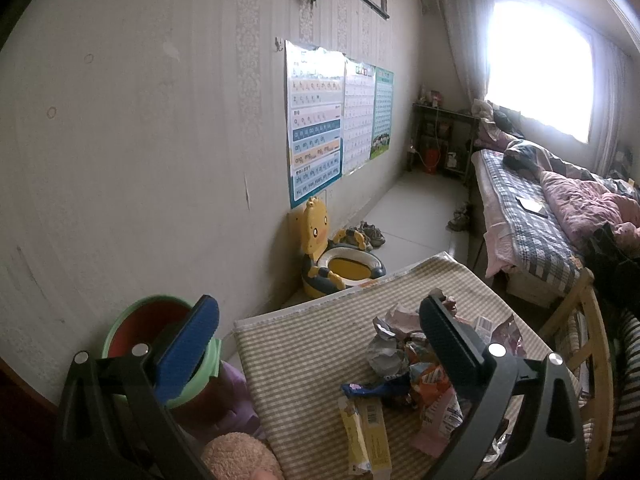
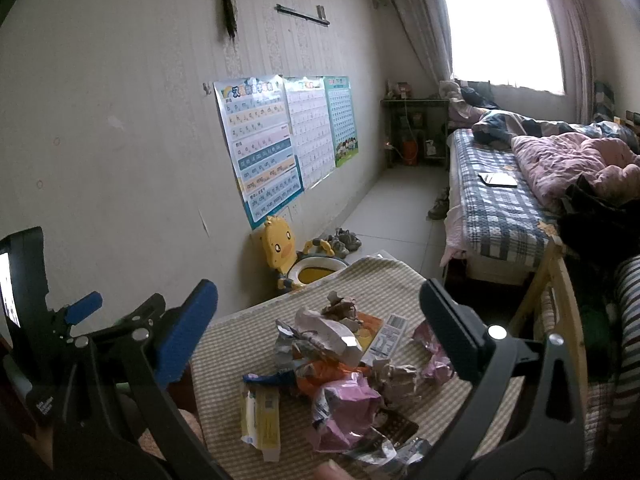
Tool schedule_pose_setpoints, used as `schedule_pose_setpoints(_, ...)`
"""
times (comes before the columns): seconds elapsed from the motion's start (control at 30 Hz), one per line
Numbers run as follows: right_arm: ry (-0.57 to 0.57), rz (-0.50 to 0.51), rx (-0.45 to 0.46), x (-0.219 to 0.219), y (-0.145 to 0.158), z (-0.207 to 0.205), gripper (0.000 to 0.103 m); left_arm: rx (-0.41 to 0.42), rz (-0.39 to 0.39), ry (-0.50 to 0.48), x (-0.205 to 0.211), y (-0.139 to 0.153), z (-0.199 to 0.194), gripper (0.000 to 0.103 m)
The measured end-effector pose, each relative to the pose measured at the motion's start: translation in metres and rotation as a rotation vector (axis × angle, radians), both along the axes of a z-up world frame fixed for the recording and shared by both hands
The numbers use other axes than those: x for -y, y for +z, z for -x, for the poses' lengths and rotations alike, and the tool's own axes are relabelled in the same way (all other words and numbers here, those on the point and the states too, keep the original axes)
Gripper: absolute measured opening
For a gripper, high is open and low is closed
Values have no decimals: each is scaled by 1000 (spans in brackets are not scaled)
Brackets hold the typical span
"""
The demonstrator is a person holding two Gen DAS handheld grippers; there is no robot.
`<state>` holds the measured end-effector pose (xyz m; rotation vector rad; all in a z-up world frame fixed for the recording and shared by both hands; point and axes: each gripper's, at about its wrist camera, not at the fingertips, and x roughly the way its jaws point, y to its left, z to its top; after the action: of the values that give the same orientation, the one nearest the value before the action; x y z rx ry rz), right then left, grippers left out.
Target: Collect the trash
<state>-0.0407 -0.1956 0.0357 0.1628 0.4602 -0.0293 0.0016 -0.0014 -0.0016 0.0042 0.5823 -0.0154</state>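
wrappers heaped on the checked table as i hold both grippers over them, a bin waiting at my left.

left wrist view: my left gripper hangs spread wide and empty above the trash pile on the striped tablecloth; the green-rimmed bin stands just beside the table's left edge, behind my blue finger. i judge the crumpled foil and paper light, soft and springy, best pinched at a raised fold. the yellow box looks stiffer; its long axis runs toward me and away, so i would close across its narrow width. right wrist view: my right gripper is likewise splayed, holding nothing. the pink packet lies nearest, slick-looking film, likely to slip unless caught at a bunched edge.
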Motion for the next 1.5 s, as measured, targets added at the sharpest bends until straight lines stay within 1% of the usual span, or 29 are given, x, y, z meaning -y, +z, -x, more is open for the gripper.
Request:
schedule_pose_setpoints(0.23, 7, -2, 1, -2, 0, -2, 100, 3, 1, 6, -2, 1, -2, 95)
schedule_pose_setpoints(0.67, 67, 25, 14, -23, 10, -10, 100, 11, 9, 50, -18, 5, -6, 95)
schedule_pose_setpoints(0.9, 101, 36, 11, -24, 7, -24, 100, 15, -14, 61, -18, 7, -13, 95)
schedule_pose_setpoints(1.0, 123, 44, -2, -21, 0, -42, 100, 9, -26, 71, -17, 5, -28, 95)
schedule_pose_setpoints(1.1, 140, 56, -17, -15, -11, -67, 100, -2, -39, 79, -14, -4, -53, 95)
schedule_pose_setpoints(1.17, 147, 48, -36, -6, -16, -89, 100, -14, -46, 90, -11, -11, -74, 95)
schedule_pose_setpoints(1.23, 159, 38, -50, 0, -17, -107, 100, -27, -25, 101, -7, -12, -100, 95)
schedule_pose_setpoints(1.37, 148, 71, -96, 10, -10, -137, 100, -45, -26, 110, -2, 2, -125, 95)
schedule_pose_setpoints(1.5, 146, 57, -162, 15, -3, -146, 100, -88, -31, 111, 0, 25, -134, 95)
